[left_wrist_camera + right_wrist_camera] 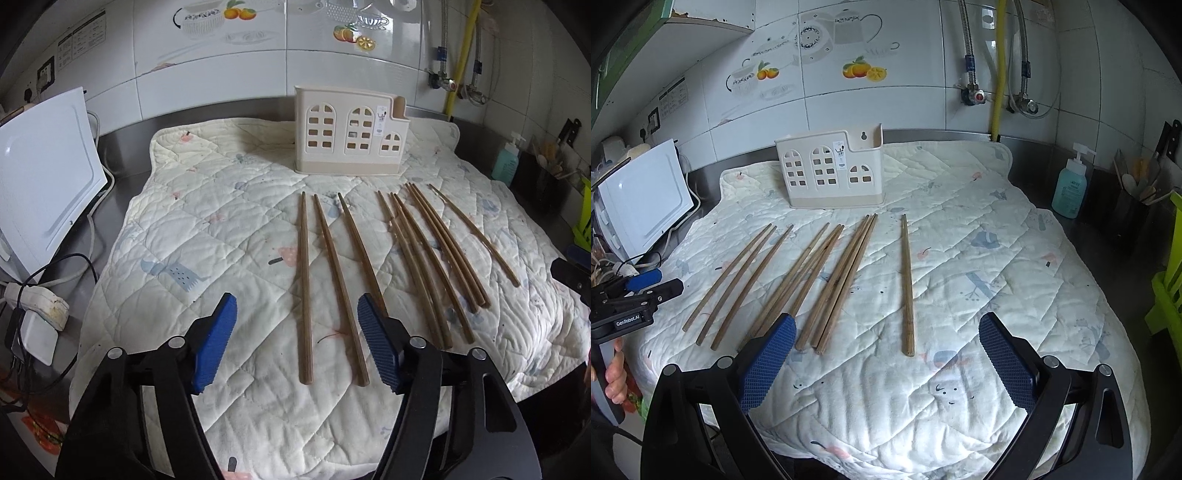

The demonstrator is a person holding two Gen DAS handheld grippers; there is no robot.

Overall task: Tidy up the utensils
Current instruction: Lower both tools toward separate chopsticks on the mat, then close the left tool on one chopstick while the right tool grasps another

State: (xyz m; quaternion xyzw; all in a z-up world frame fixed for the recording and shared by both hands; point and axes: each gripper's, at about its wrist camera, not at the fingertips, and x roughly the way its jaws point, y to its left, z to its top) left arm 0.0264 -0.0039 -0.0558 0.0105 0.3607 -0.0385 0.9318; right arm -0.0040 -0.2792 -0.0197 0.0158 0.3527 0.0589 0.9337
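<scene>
We see our left gripper (295,332) unclenched, holding nothing, above the near ends of the two leftmost chopsticks (304,291) on the quilted mat (207,236), shafts running toward the holder (349,134) at its far edge; right gripper (886,363) agape, empty.

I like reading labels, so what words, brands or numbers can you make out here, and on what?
"GenRobot.AI": on the left tool, seen from the right wrist.
Sticker on the utensil holder: too small to read.
Label on the soap bottle: blurred.
Wall notice near the socket: too small to read.
</scene>
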